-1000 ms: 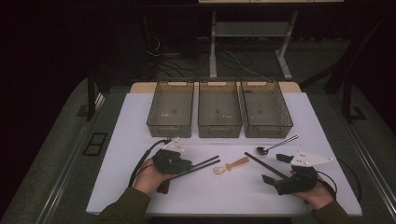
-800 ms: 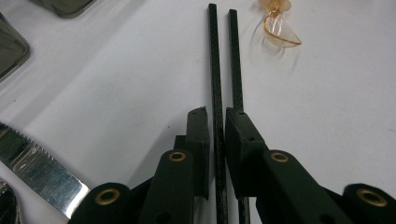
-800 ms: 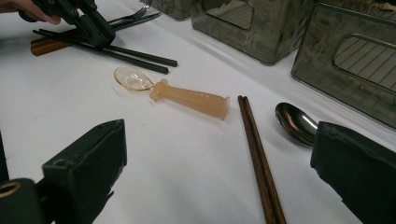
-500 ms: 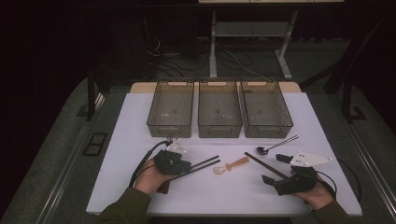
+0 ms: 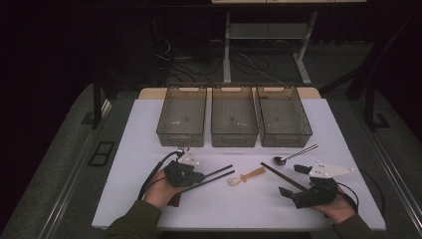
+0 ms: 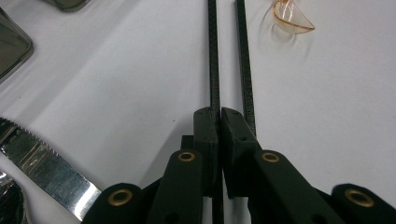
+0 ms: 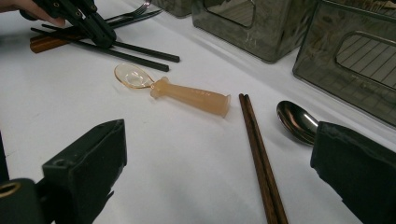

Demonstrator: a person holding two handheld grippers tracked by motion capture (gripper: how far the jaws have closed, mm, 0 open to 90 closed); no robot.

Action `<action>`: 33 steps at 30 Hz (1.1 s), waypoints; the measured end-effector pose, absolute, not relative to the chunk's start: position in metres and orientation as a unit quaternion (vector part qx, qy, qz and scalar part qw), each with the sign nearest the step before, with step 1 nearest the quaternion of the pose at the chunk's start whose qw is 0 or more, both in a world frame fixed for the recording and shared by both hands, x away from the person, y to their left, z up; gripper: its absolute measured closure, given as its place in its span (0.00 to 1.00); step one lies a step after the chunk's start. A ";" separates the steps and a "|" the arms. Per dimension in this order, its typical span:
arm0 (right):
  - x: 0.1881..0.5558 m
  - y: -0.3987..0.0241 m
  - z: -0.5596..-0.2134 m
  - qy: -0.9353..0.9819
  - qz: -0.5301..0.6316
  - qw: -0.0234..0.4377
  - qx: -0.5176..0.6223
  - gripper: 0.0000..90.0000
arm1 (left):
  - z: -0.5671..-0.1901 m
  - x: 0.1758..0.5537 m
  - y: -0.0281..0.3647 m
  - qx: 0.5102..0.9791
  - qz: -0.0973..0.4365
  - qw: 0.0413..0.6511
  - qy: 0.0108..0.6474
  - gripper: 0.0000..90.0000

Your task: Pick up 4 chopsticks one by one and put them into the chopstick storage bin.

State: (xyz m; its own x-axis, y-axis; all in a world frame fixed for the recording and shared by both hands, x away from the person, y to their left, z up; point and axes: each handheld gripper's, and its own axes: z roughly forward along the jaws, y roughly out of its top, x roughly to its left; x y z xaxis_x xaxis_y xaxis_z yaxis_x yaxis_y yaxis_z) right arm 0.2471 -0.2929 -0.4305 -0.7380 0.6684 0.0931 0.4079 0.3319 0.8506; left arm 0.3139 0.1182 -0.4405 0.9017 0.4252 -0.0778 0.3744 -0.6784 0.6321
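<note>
The left gripper (image 6: 218, 122) has its fingers closed on one of the black chopsticks (image 6: 214, 56), which lie on the white counter (image 5: 149, 124) pointing toward the amber spoon (image 7: 173, 88). The sticks look thin, stiff, light and probably slippery, so a hold near mid-length should balance best. The right gripper (image 7: 219, 163) rests with its fingers wide open beside the brown chopsticks (image 7: 259, 158).

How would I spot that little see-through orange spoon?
Start at the three grey mesh bins at the white table's far edge. Before the middle bin lies the translucent orange plastic spoon, between black chopsticks and brown chopsticks; it alone is see-through.
</note>
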 end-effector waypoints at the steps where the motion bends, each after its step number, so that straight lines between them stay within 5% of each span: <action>1: 0.247 -0.293 -0.430 0.804 0.471 0.138 0.335 0.04 | -0.441 0.314 0.118 0.915 0.038 0.338 0.219 0.94; 33: 0.252 -0.282 -0.439 0.804 0.472 0.118 0.342 0.04 | -0.429 0.313 0.133 0.901 0.031 0.365 0.232 0.95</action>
